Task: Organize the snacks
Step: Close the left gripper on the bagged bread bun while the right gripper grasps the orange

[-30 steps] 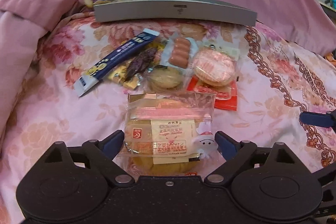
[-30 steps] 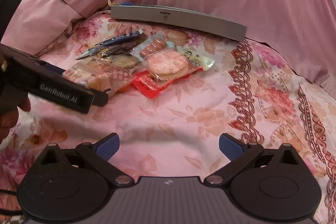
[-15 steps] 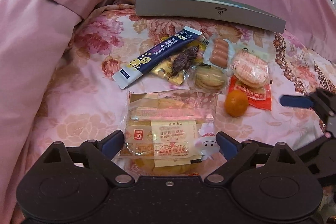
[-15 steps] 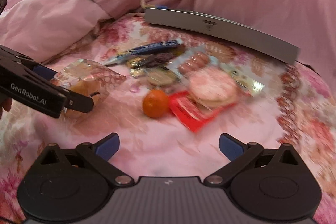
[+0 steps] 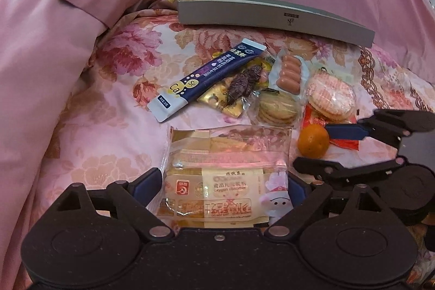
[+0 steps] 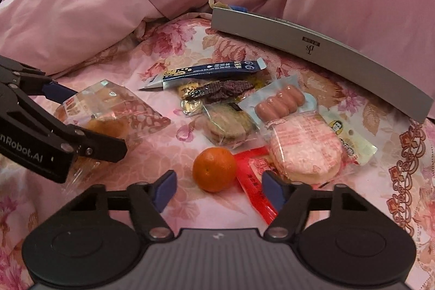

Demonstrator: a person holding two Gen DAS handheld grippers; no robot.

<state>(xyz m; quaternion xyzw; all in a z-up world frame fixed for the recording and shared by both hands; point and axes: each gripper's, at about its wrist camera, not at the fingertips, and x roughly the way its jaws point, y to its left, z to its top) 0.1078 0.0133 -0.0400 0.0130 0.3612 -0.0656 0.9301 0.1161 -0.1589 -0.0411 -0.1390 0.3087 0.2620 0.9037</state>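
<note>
My left gripper (image 5: 223, 185) is shut on a clear-wrapped bread packet (image 5: 225, 181), also seen in the right wrist view (image 6: 108, 118), held just above the bed. A small orange (image 6: 214, 169) lies on the floral sheet; it also shows in the left wrist view (image 5: 312, 140). My right gripper (image 6: 218, 188) is open, its fingertips either side of the orange's near edge, not touching. Behind lie a blue stick packet (image 6: 209, 71), a dark dried snack (image 6: 220, 90), round biscuits (image 6: 227, 124), sausages (image 6: 280, 101) and rice crackers (image 6: 304, 146) on a red packet (image 6: 252, 181).
A long grey box (image 6: 320, 53) lies across the back of the bed, also in the left wrist view (image 5: 274, 15). A pink quilt (image 6: 95, 4) is bunched up at the left and behind. The floral sheet (image 6: 380, 195) stretches to the right.
My left gripper lifted the bread packet off the orange and drew it left. My right gripper moved in to the orange and its jaws narrowed around it.
</note>
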